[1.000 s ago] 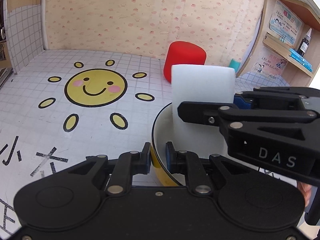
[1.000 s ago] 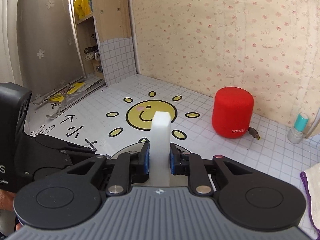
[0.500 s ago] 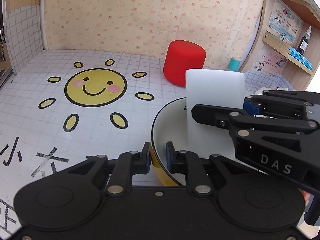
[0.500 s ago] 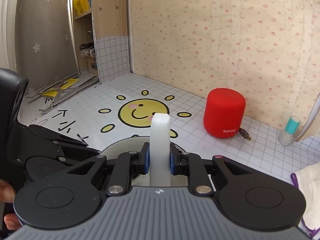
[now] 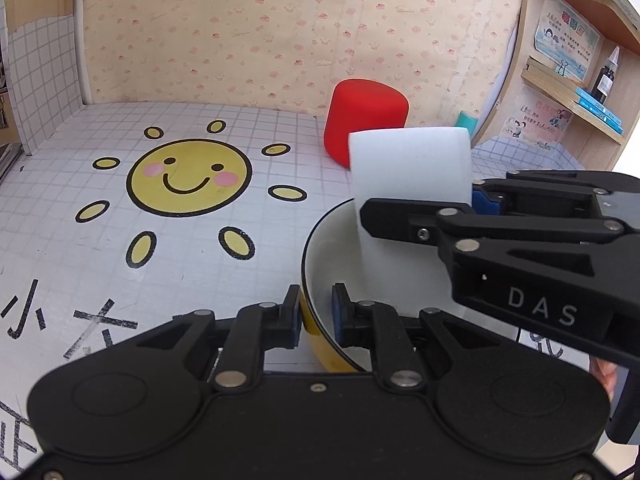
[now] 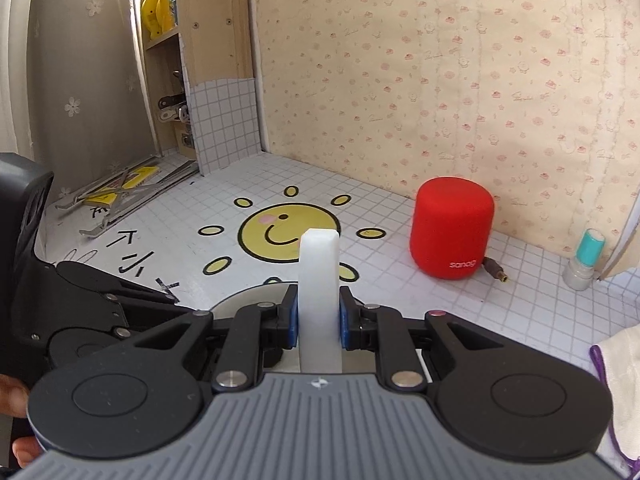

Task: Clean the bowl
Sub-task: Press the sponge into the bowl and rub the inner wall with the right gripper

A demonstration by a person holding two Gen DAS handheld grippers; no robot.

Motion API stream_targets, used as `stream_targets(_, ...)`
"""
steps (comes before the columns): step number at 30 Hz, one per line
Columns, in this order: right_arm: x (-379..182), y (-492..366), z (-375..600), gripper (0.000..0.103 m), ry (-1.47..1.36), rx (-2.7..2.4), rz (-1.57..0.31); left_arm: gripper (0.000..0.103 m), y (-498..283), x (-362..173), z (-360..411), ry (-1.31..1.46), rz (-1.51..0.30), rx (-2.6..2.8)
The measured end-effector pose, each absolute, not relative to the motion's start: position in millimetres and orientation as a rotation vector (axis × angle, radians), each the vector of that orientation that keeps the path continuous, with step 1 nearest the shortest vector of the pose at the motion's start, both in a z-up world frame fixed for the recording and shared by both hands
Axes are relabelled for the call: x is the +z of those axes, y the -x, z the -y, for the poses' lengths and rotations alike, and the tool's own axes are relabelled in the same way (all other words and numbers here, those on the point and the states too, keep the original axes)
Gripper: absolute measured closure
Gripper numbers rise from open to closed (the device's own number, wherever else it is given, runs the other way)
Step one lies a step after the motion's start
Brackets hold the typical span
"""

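Two hand-held grippers are working at one bowl [image 5: 320, 248] sitting on the counter [image 5: 120, 248] near one red speaker [image 5: 366, 114]: the left hand-held gripper [image 5: 316, 312] is clamping the bowl's rim, the right hand-held gripper [image 6: 319, 322] is grasping one white sponge [image 6: 319, 280] over the bowl.

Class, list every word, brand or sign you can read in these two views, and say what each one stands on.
"DAS": white letters on the right gripper body.
"sanag": on the red speaker, near its base.
"小": black character on the tiled tabletop; the neighbouring characters are cut off.
Posters and books on the shelf: too small to read.
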State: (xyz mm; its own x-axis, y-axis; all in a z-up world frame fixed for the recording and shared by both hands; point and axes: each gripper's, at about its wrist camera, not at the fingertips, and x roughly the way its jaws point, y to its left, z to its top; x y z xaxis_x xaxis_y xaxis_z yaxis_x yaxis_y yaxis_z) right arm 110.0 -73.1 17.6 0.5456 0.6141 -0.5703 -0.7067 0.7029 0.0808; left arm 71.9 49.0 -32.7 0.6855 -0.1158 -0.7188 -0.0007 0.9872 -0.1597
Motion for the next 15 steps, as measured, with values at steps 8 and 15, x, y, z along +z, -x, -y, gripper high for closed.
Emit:
stream_targets(8, 22, -109, 59, 0.082, 0.141, 0.874, -0.622, 0.086, -72, -33, -49, 0.144, -0.814, -0.072)
stream_targets(15, 19, -105, 62, 0.082, 0.193, 0.767, -0.588, 0.086, -71, -33, -48, 0.165, -0.818, -0.049)
